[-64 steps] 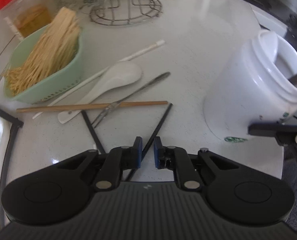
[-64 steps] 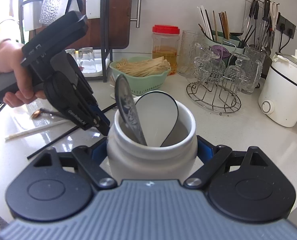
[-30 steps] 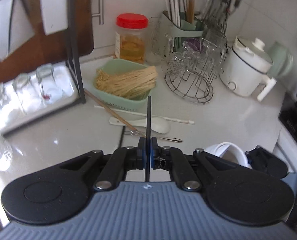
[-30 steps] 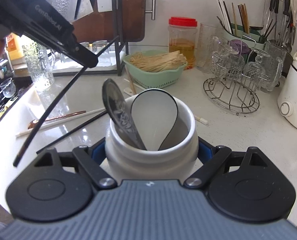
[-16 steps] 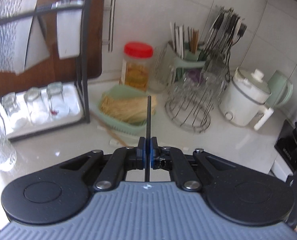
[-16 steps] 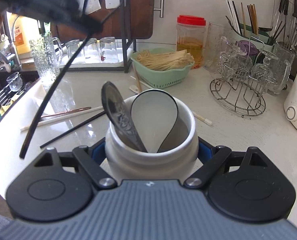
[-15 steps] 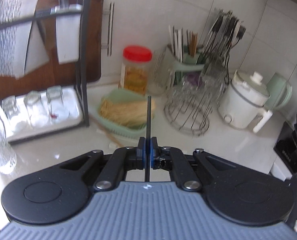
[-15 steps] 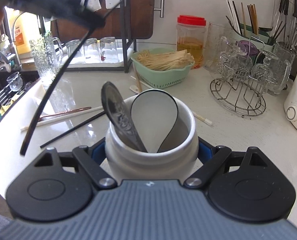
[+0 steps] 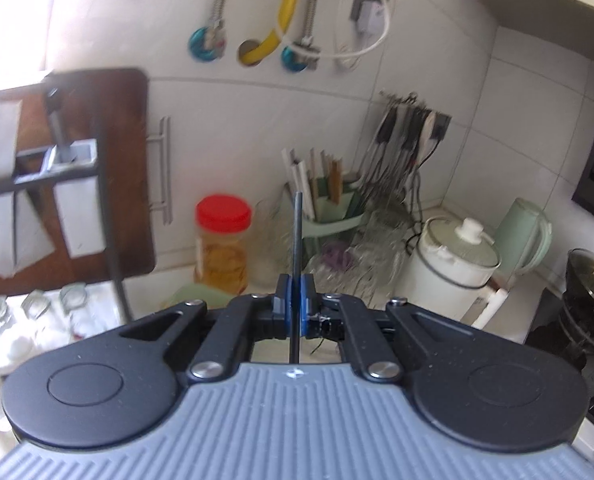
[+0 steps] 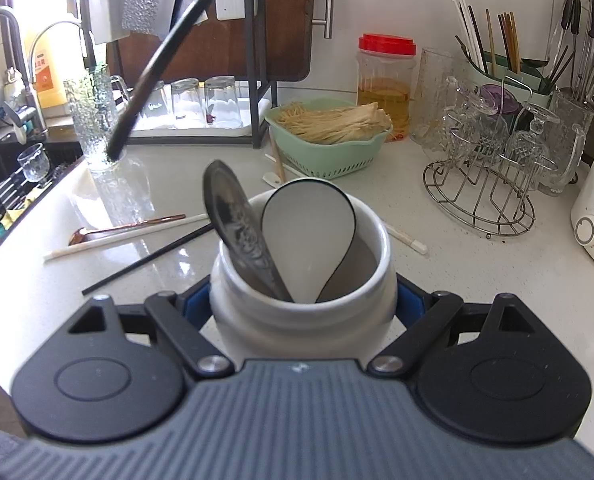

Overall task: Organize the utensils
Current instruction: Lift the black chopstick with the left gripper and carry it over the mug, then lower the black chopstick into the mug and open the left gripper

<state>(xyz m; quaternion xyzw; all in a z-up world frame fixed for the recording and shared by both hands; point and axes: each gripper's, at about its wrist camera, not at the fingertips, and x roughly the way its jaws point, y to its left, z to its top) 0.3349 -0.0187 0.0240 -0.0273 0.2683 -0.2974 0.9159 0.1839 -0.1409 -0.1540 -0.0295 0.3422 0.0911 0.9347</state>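
So left gripper (image 9: pixel 293 307) pinching a black chopstick (image 9: pixel 297 236) upright, right gripper (image 10: pixel 303 304) clamped round the white jar (image 10: pixel 303 308), spoons inside.

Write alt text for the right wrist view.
The right tongs clamp a white ceramic jar holding a metal spoon and a white spoon. A black chopstick hangs in the air above the left, and another black chopstick lies on the counter.

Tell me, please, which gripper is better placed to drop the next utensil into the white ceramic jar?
Left. The left gripper already clamps a thin black chopstick raised above the counter, while the right gripper is shut on the white ceramic jar, steadying it.
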